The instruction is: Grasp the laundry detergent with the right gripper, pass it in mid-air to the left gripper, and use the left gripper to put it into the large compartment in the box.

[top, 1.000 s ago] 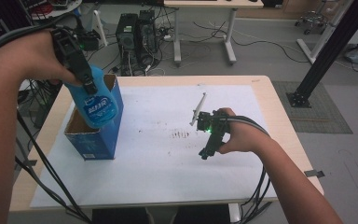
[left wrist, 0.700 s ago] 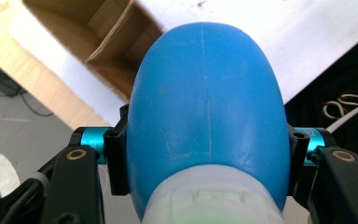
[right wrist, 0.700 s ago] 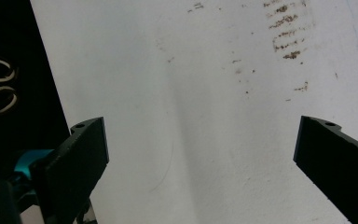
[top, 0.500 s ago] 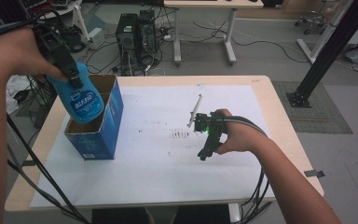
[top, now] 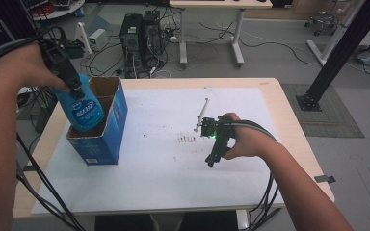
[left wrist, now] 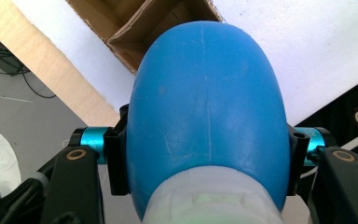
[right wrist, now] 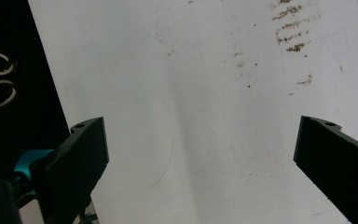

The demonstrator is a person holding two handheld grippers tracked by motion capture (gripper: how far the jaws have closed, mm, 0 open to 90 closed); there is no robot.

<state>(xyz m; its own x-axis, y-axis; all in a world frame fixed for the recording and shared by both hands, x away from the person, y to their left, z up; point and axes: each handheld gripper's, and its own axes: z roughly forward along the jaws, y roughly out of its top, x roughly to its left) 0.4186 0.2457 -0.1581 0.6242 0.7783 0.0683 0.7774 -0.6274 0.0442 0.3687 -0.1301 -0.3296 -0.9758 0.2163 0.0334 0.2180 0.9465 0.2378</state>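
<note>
At table's left edge, your left gripper clamps blue bottle, lower half already inside cardboard box, not yet released. Right gripper idles mid-table, jaws apart, holding nothing.

Bottle in box, table's left.

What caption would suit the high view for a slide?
Left gripper lowers a blue bottle into a blue cardboard box; right gripper rests open.

blue bottle with white label print; blue box, brown inside; white sheet with dark specks.
</note>
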